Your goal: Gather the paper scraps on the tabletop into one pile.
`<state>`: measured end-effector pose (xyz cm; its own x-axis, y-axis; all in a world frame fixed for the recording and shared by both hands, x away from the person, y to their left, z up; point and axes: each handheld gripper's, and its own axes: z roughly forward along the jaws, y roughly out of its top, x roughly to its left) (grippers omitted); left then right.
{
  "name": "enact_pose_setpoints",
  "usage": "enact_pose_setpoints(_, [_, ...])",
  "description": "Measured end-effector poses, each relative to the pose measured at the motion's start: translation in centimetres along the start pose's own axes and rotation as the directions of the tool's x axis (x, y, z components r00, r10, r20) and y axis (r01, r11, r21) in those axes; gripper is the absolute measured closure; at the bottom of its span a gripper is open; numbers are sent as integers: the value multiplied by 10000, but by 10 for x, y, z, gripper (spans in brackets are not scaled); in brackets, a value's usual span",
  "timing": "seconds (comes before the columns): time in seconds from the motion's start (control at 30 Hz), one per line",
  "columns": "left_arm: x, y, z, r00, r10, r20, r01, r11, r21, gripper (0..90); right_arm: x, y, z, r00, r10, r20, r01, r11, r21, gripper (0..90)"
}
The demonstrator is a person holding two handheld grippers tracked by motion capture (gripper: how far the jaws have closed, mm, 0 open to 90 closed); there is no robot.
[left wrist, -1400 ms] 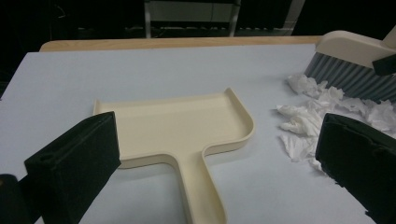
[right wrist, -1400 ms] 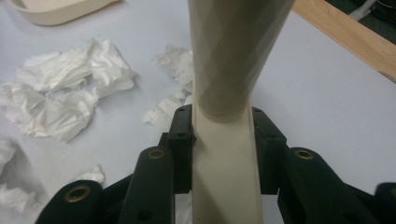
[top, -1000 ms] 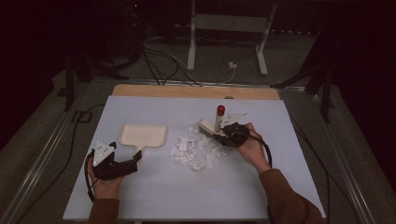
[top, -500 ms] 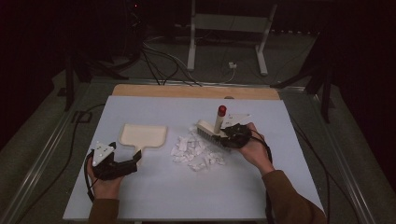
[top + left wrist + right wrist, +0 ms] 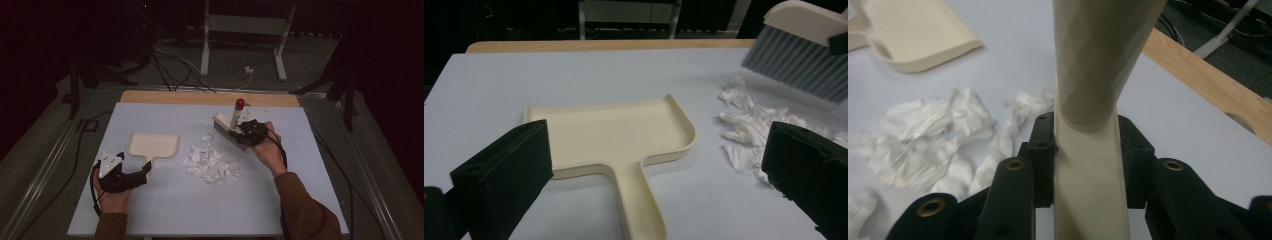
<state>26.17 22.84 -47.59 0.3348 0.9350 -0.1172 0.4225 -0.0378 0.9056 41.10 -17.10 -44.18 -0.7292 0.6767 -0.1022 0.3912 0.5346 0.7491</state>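
In the high view, one table (image 5: 165,210) with a pale blue-grey top is seen, and on it one cream dustpan (image 5: 152,145), one brush (image 5: 231,129) and one loose pile of torn white paper scraps (image 5: 210,162); two grippers are counted, one in each hand. The left gripper (image 5: 145,171) is held low near the front left of the table, its tips just beside the end of the dustpan's handle, while the right gripper (image 5: 239,134) is held over the table to the right of the scraps, with the brush carried in it, bristles down and towards the pile, and the red-tipped handle end raised. How firmly the brush is gripped cannot be made out from there. In the left gripper view, the two black jaws are shown standing wide apart with nothing pressed between them; the dustpan (image 5: 614,135) lies flat on the table between and beyond them, its handle pointing towards the camera. The dustpan's raised rim and the separate grey bristles of the brush (image 5: 796,62), which hang just above the far edge of the scraps (image 5: 749,127), are made clear here, details lost from above. In the right gripper view, the grip is settled: the jaws are closed on the cream stem of the brush (image 5: 1088,165), one pad against each side. A rounded corner of the dustpan (image 5: 913,35) is seen at the upper left, well apart from the scraps (image 5: 933,140) lying below the gripper.
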Motion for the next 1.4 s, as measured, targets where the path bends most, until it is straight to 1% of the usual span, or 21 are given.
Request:
enact_pose_setpoints(0.07, [0,0,0,10000,-16,21,16,10000,-15,6,0,2,6,10000,54,61,-54,10000,27,673])
enact_pose_setpoints(0.1, [0,0,0,10000,-10,21,10,10000,-18,6,1,4,10,10000,82,19,-82,10000,30,673])
enact_pose_setpoints(0.23, [1,0,0,10000,-33,28,33,10000,-28,6,3,6,22,10000,40,67,-41,10000,90,673])
enact_pose_setpoints(0.3, [1,0,-1,10000,-29,27,29,10000,-29,6,6,7,28,9999,-135,42,134,9998,146,673])
enact_pose_setpoints(0.4, [1,1,-1,10000,-40,24,40,10000,-45,6,10,7,35,9992,-394,-41,396,9985,379,673])
enact_pose_setpoints(0.47, [2,1,-1,10000,-48,10,48,10000,-43,6,13,7,38,9984,-546,-175,554,9973,486,673])
enact_pose_setpoints(0.53, [2,1,-1,10000,-67,12,67,10000,-51,6,16,7,38,9967,-738,-329,753,9960,470,673])
enact_pose_setpoints(0.6, [1,0,-1,10000,-62,8,62,10000,-38,6,19,7,38,9929,-1081,-487,1108,9923,558,673])
enact_pose_setpoints(0.77, [1,0,-1,10000,-42,15,42,10000,-17,6,27,6,34,9828,-1626,-875,1688,9832,688,673])
enact_pose_setpoints(0.8, [1,0,-1,10000,-53,2,53,10000,-18,6,29,6,33,9795,-1769,-967,1840,9805,693,673])
enact_pose_setpoints(1.0, [2,0,-1,10000,-65,-2,65,10000,-5,6,39,5,26,9621,-2303,-1460,2412,9685,615,673])
enact_pose_setpoints(1.23, [3,0,-1,9999,-127,-25,127,9999,-28,6,48,3,18,9427,-2816,-1790,2962,9532,603,673])
enact_pose_setpoints(1.4, [3,0,-1,9999,-153,-23,153,9999,-20,6,52,0,11,9260,-3228,-1957,3404,9382,631,673])
